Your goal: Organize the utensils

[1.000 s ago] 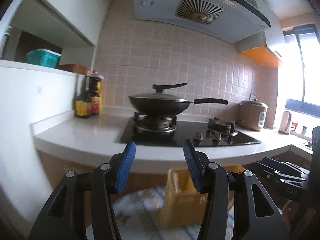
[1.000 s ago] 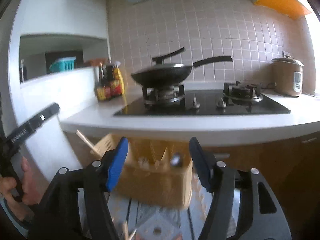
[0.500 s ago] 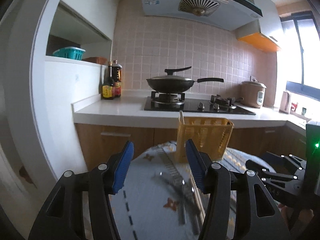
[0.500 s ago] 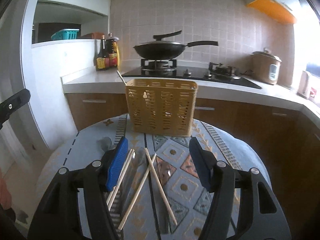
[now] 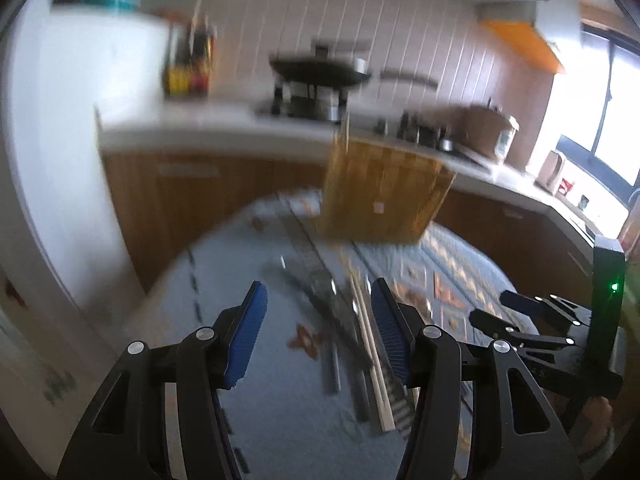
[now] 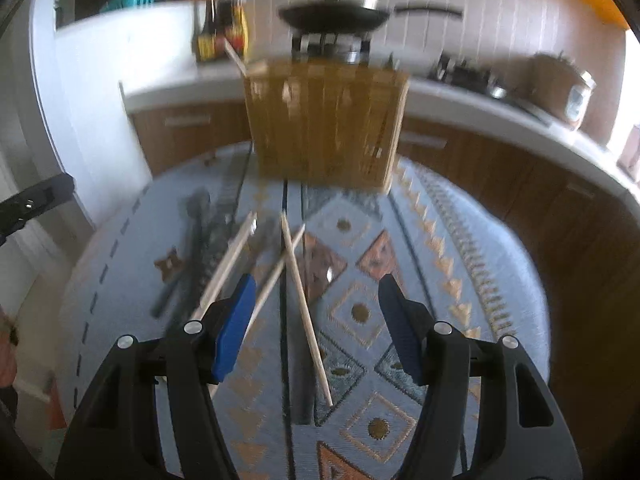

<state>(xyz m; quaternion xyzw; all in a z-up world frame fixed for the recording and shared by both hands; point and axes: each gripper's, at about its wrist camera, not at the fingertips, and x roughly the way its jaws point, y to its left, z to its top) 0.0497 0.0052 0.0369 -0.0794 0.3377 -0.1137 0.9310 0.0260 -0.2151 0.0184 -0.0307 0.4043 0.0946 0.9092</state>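
A yellow slotted utensil basket stands at the far side of a round table with a blue patterned cloth; it also shows in the left wrist view. Wooden chopsticks and dark metal utensils lie loose on the cloth in front of it. They show blurred in the left wrist view: chopsticks, dark utensils. My left gripper is open and empty above them. My right gripper is open and empty above the chopsticks.
A kitchen counter with a hob, a black pan and sauce bottles runs behind the table. A white wall is on the left. The right gripper shows at the right of the left wrist view.
Both grippers have tilted down and moved closer to the table; the utensils and basket now fill more of both views. Both stay open and empty. The frames are motion-blurred.
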